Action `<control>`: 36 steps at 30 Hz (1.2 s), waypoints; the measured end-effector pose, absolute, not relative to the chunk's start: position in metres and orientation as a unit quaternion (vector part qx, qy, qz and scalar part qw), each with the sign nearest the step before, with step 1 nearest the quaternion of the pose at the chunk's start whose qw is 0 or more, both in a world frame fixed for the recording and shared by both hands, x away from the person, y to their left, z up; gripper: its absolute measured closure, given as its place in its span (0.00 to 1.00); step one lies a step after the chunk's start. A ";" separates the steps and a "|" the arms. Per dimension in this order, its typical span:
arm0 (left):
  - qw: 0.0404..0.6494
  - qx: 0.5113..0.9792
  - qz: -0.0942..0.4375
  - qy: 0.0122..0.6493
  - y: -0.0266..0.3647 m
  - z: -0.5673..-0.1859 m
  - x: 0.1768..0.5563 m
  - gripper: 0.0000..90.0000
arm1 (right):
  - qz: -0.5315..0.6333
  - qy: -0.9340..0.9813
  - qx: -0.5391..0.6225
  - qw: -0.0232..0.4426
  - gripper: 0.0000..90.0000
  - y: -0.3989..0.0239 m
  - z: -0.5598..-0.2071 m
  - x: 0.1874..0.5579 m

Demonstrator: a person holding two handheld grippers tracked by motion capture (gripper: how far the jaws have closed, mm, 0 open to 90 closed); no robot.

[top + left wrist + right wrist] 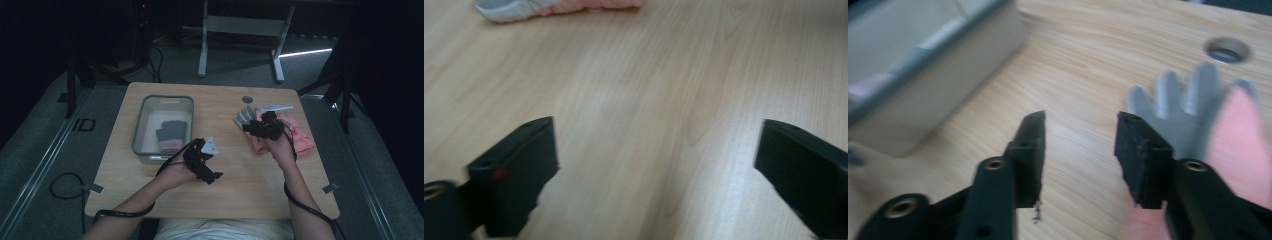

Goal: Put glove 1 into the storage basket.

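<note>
Flanking the right claw (1080, 150): grey bin (948, 85), pink-grey glove (1193, 110).

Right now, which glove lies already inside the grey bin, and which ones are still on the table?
The dark grey glove with a pink cuff lies in the bin. The pink gloves with grey fingers lie on the table, by the right gripper.

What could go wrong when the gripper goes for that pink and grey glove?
1. The right gripper has nothing between its fingers, and they sit beside the glove, so a close now might catch only bare table.
2. The gloves lie stacked in a pile; a pinch could lift two at once.
3. The bin already holds a glove, so another could land on its rim.
</note>
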State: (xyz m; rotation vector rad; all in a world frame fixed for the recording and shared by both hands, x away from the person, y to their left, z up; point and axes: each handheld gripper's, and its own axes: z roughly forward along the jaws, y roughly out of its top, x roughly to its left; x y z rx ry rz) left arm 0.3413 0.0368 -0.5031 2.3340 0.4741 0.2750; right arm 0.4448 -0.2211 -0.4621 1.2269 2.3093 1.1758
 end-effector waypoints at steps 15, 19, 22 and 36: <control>0.374 0.901 0.104 0.196 0.040 -0.546 0.322 0.02 | 0.365 0.798 0.435 0.201 0.72 -0.250 -0.458 0.481; 0.381 0.896 0.106 0.202 0.042 -0.555 0.318 0.02 | 0.346 0.805 0.437 0.202 0.73 -0.249 -0.463 0.493; 0.385 0.892 0.123 0.204 0.044 -0.560 0.314 0.02 | 0.335 0.812 0.435 0.198 0.72 -0.246 -0.470 0.499; 0.414 0.875 0.128 0.215 0.049 -0.567 0.303 0.03 | 0.274 0.849 0.411 0.189 0.72 -0.232 -0.517 0.515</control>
